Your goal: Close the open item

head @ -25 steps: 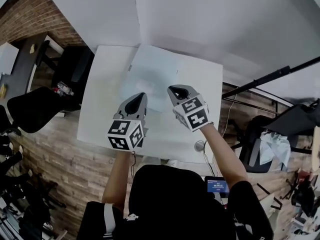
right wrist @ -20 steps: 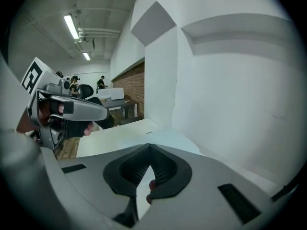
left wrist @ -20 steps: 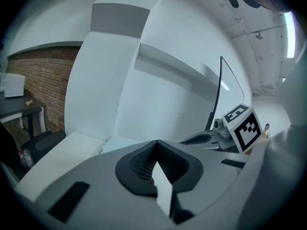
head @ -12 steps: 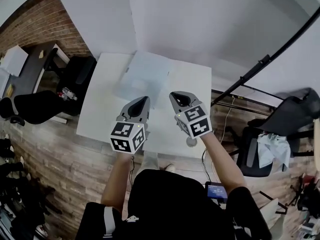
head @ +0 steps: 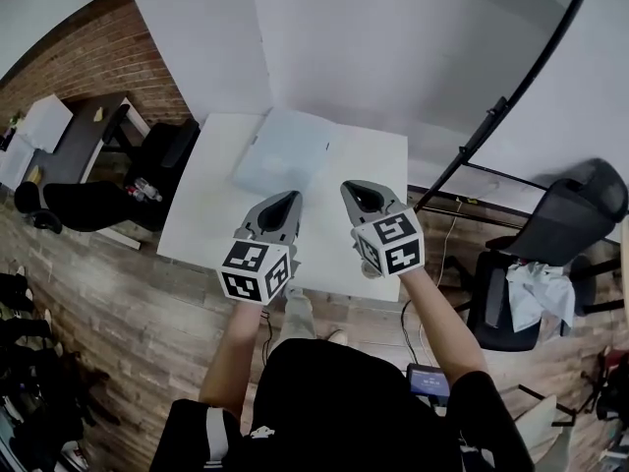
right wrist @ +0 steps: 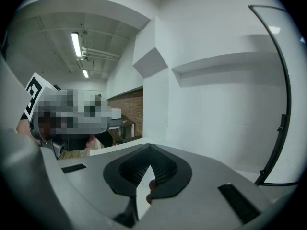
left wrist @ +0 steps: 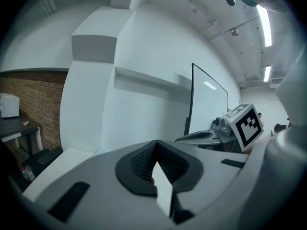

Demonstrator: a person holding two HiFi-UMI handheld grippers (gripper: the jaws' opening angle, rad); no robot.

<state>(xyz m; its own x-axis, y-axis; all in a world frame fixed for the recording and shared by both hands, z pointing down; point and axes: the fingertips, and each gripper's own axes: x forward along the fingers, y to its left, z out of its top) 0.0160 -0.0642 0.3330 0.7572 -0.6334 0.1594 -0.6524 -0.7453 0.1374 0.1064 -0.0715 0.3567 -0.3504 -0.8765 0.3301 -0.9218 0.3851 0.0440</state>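
Task's thing: pale blue-grey flat rectangular item (head: 283,150), laptop- or folder-like, type not clear from this height. It lies at the far edge of the white rectangular desk (head: 211,214), a bit left of centre, turned slightly askew to the desk edges, with its far side close to the white wall. Handling, judged only: looks thin, stiff and fairly light, with a smooth matt surface that is likely slippery for pads. If it is a hinged lid, the hinge is the fragile part, so push or pinch at the free edge opposite the hinge, mid-span, not at a corner. Look: uniform pale colour, no markings readable, reads as nearly flat. Cannot tell how far open it is, or which side carries the hinge. Left gripper (head: 288,198) and right gripper (head: 352,187) hang side by side over the near half of the desk, well short of the item and touching nothing. Each gripper view shows the jaws closed tip to tip with nothing between them, and both point up toward the wall, not at the item.
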